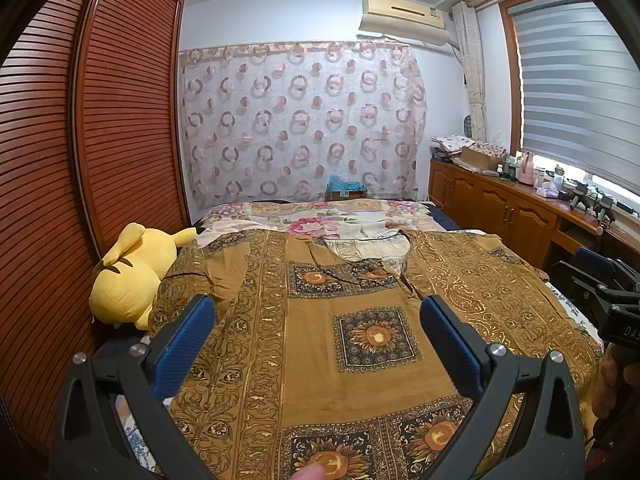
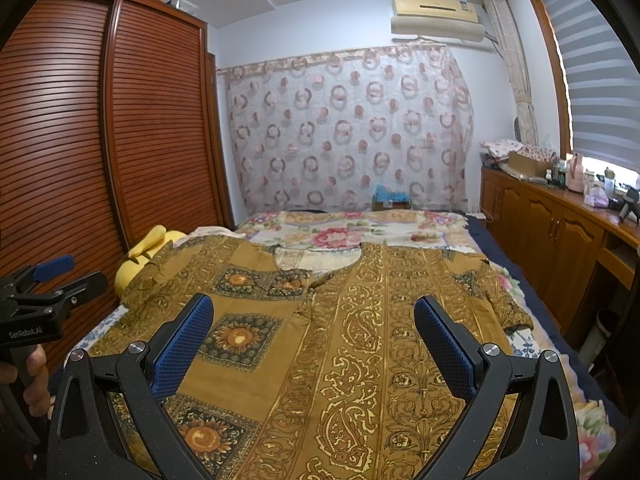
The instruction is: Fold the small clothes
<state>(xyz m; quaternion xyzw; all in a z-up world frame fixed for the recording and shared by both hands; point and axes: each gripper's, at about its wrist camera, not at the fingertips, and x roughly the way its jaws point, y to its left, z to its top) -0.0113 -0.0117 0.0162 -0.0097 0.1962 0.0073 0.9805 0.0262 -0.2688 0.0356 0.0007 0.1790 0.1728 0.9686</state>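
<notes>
My left gripper and right gripper both hover with jaws spread wide and empty above the shirt. It lies flat on the bed, collar away from me, long axis running toward the far wall. Its hem is cut off below my view. Its left sleeve hides part of the plush.
</notes>
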